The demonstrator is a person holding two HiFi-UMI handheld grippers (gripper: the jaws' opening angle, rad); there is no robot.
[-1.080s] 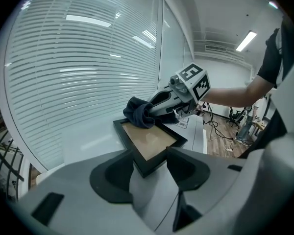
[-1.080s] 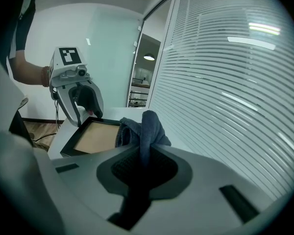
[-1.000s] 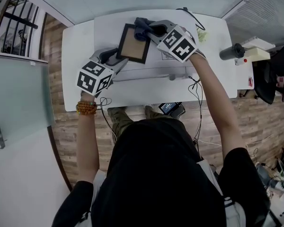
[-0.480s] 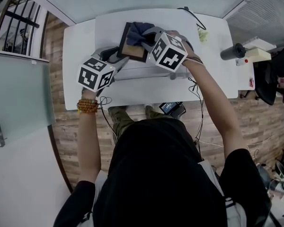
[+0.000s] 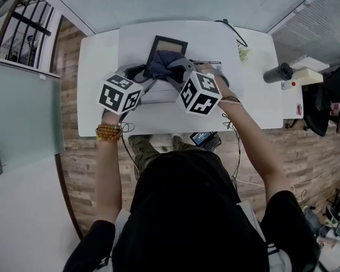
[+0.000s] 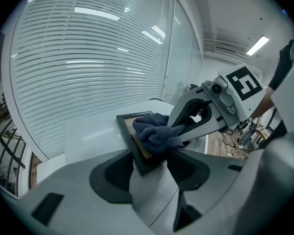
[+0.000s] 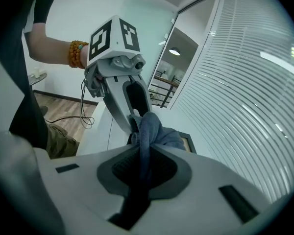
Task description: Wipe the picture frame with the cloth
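1. On the white table (image 5: 255,89), the frame (image 5: 169,40) sits towards the far edge.
2. The left gripper (image 6: 149,164) clamps the frame's near corner, its 2 jaws part-way apart.
3. The right gripper (image 7: 142,168) pinches the dark cloth (image 5: 163,64), jaws narrow.
4. The cloth lies bunched on the frame's panel.

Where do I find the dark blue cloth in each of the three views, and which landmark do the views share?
Head view: the cloth is at upper centre, over the lower part of the picture frame.
Left gripper view: centre, lying on the picture frame.
Right gripper view: centre, pinched in the right gripper.
Shared landmark: the black picture frame, partly covered by the cloth in every view.
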